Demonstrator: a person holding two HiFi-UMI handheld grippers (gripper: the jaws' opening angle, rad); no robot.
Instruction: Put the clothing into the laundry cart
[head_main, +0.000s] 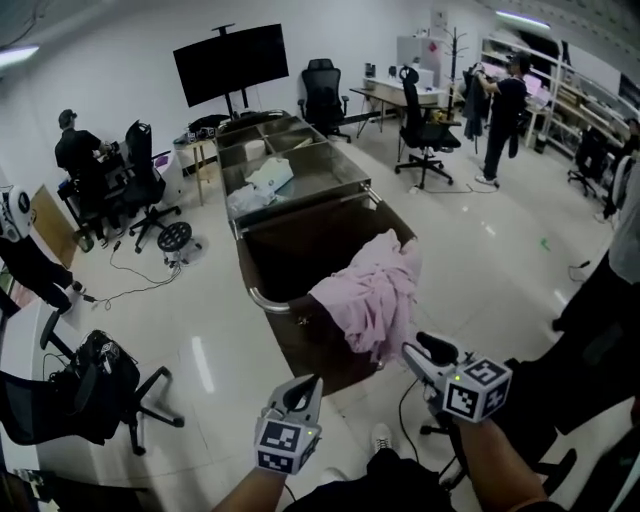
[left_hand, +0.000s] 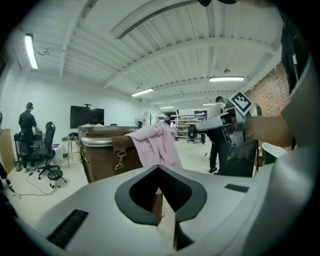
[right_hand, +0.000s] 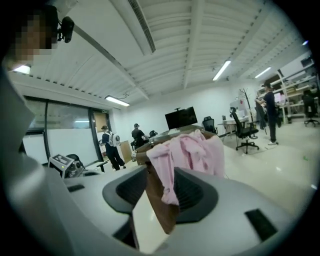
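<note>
A pink garment (head_main: 370, 295) lies draped over the near right corner of the brown laundry cart (head_main: 300, 345), half inside and half hanging down the outside. My right gripper (head_main: 428, 347) is just right of the garment's lower edge, jaws open, holding nothing. In the right gripper view the garment (right_hand: 192, 152) and the cart (right_hand: 157, 210) show through the gap of that gripper (right_hand: 160, 172). My left gripper (head_main: 300, 390) hovers below the cart's near wall, its tips together and empty. The left gripper view shows the garment (left_hand: 157, 142) ahead of that gripper (left_hand: 159, 167).
A steel cart (head_main: 300, 165) with white laundry stands behind the brown one. Office chairs (head_main: 100, 385) and floor cables (head_main: 130, 280) are at the left. A person (head_main: 600, 330) stands close on the right. Desks, a TV and other people line the back.
</note>
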